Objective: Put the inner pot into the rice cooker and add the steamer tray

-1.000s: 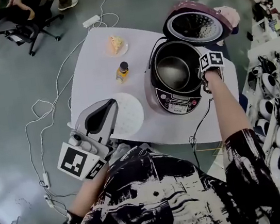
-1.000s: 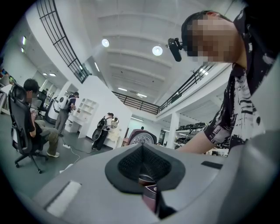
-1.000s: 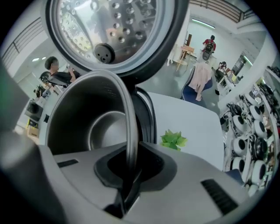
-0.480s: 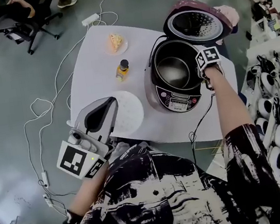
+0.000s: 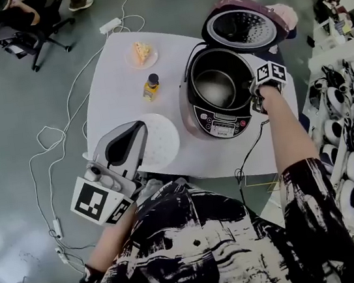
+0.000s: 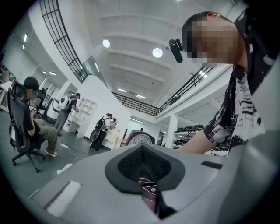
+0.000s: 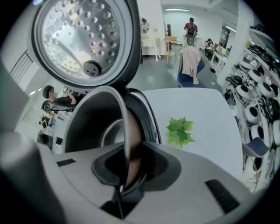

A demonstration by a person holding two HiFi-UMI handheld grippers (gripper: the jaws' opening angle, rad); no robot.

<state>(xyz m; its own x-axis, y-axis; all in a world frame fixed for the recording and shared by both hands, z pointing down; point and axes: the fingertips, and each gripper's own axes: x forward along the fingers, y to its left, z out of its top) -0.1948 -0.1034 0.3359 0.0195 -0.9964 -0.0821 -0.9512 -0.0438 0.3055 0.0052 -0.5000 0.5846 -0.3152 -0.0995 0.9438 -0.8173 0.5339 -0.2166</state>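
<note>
The purple rice cooker [image 5: 217, 126] stands open on the white table [image 5: 111, 94], its lid [image 5: 242, 25] tipped back. The dark inner pot [image 5: 215, 86] sits inside it. My right gripper [image 5: 254, 95] points down at the pot's right rim. In the right gripper view the thin rim [image 7: 125, 131] runs between the jaws of the right gripper [image 7: 126, 177]; they have just been opening and stand slightly apart from it. The white round steamer tray [image 5: 162, 140] lies on the table left of the cooker. My left gripper [image 5: 127, 141] hovers over its near edge, shut and empty.
A small bottle [image 5: 151, 87] and a plate of food [image 5: 141, 54] sit at the table's far left. A green leafy sprig [image 7: 180, 130] lies on the table behind the cooker. The cooker's cable [image 5: 252, 156] hangs off the front edge. Shelves of appliances [image 5: 351, 118] line the right side.
My right gripper has rolled at the pot's rim, its marker cube turning, and barely shifted. The left gripper has stayed put.
</note>
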